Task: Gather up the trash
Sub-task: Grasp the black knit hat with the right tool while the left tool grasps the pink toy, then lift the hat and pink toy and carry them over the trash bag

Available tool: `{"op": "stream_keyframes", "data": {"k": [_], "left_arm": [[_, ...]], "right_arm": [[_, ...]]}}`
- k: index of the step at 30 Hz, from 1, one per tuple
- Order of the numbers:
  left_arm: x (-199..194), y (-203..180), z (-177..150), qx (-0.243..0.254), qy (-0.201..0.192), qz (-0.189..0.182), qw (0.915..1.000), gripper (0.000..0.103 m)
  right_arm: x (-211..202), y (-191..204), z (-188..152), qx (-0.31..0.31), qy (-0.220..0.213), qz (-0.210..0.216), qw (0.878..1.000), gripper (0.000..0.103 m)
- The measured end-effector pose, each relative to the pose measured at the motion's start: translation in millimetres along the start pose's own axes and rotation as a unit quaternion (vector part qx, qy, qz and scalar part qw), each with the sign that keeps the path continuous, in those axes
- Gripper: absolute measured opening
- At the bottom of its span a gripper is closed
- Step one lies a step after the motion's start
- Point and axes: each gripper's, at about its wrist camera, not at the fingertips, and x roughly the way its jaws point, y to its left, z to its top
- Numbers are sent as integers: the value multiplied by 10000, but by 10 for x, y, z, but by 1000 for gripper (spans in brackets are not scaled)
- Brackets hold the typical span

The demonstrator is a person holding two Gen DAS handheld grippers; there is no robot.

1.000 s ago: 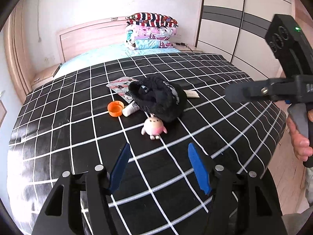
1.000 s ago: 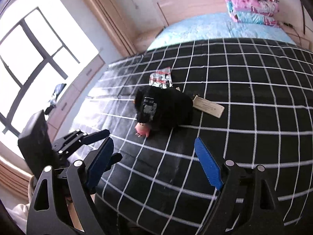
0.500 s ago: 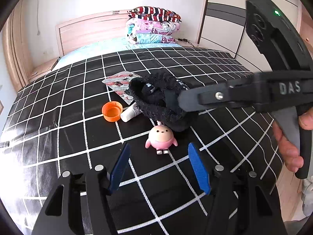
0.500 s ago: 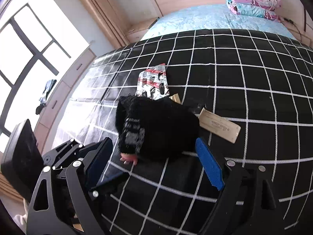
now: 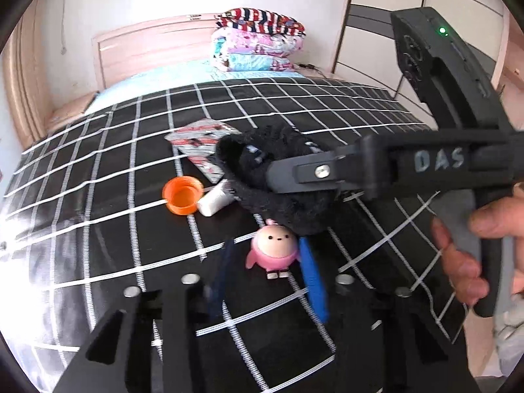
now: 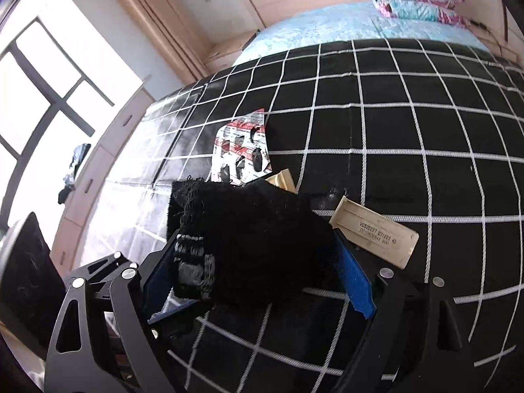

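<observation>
pink toy (image 5: 274, 249) upright, facing camera | left tool (image 5: 267, 263) straddling, unclamped | right tool (image 6: 258, 258) apart

Blanket (image 5: 137, 235) black with white grid; cap (image 5: 182, 195) orange; toy (image 5: 274, 251) pink; sock (image 6: 249, 245) black, apparently grey-marked.

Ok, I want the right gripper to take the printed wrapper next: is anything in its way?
Yes. The black knitted cloth lies between the right gripper's spread fingers, directly in front of the wrapper and covering its near edge.
</observation>
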Motion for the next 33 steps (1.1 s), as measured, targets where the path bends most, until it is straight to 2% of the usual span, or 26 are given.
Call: {"op": "stream_keyframes", "data": {"k": [2, 3, 5, 8, 23, 27, 33], "left_arm": [[18, -37, 5, 65, 17, 10, 10000, 28], [17, -59, 3, 95, 11, 47, 9999, 28], [8, -73, -2, 93, 18, 23, 10000, 27], [-33, -103, -25, 122, 2, 27, 9999, 27], [-481, -282, -192, 304, -270, 66, 9992, 27], [-603, -306, -225, 287, -340, -78, 9990, 27], [-784, -404, -346, 350, -416, -93, 9985, 27]], "right_arm": [[6, 0, -7, -45, -22, 21, 10000, 63], [14, -11, -12, -28, 1, 62, 10000, 62], [7, -35, -10, -6, -5, 78, 10000, 49], [-60, -52, -11, 19, -69, 147, 9999, 43], [-570, 121, -115, -191, -576, 185, 9980, 42], [-689, 195, -185, -281, -645, 192, 9973, 42], [-878, 284, -317, -424, -769, 215, 9959, 42]]}}
